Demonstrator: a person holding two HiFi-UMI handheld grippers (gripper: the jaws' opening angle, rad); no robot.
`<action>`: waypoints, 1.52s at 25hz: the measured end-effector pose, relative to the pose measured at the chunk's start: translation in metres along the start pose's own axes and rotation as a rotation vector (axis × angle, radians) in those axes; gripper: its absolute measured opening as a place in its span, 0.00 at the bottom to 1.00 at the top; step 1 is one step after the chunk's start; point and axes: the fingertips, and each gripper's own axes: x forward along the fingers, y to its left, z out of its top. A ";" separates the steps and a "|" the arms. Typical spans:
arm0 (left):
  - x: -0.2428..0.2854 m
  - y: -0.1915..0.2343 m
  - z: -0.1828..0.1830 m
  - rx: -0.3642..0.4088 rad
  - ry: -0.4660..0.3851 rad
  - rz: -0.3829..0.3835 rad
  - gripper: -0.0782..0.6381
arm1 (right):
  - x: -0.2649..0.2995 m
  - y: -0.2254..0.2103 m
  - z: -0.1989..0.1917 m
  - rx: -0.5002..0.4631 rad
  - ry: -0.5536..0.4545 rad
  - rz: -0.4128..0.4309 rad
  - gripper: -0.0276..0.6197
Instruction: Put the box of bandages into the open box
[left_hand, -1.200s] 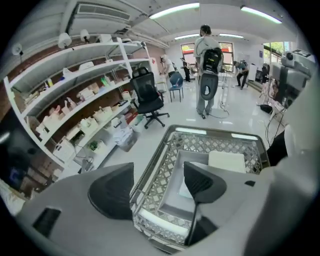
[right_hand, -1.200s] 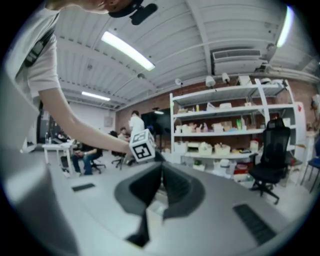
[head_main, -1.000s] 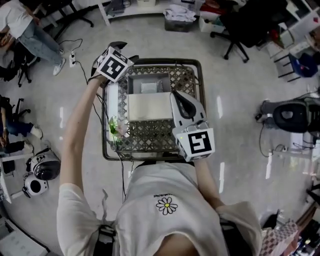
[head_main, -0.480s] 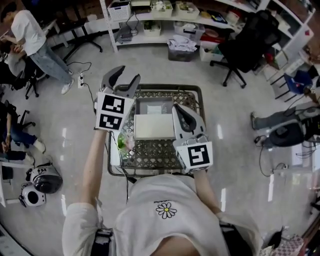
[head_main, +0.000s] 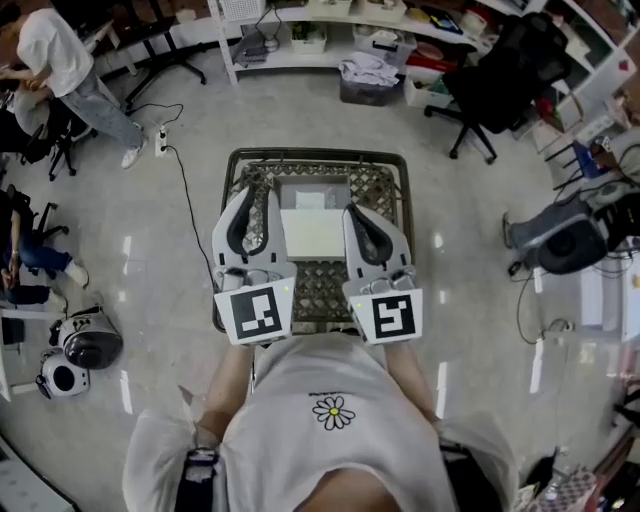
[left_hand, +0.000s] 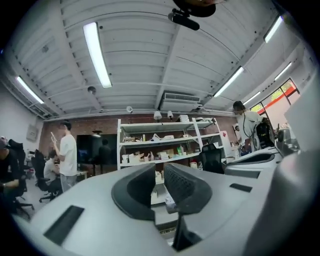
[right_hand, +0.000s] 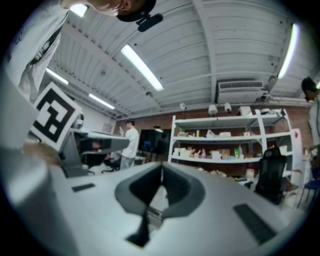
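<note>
Hovering above white open box with left tool just closing, narrowly apart, empty, and right tool pressed together.

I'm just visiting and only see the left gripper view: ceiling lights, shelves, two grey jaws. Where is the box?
Observer: Beneath you, out of your frame. The head view shows a white box lying in a wire basket.
Visitor: Where am I compared with it?
Observer: Your left hand-held gripper hovers over the basket's left side. Its jaws have just been closing, with nothing between them.
Visitor: And the other hand?
Observer: The right hand-held gripper hovers over the basket's right side, jaws together and empty.
</note>
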 end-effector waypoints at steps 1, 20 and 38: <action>-0.005 0.000 -0.001 -0.016 -0.010 0.018 0.19 | -0.001 0.001 -0.001 0.006 0.003 -0.002 0.09; -0.020 -0.038 -0.038 -0.073 0.072 -0.013 0.14 | -0.009 -0.004 -0.019 0.031 0.042 -0.057 0.09; -0.014 -0.035 -0.046 -0.056 0.089 0.024 0.14 | -0.007 -0.012 -0.031 0.074 0.056 -0.068 0.09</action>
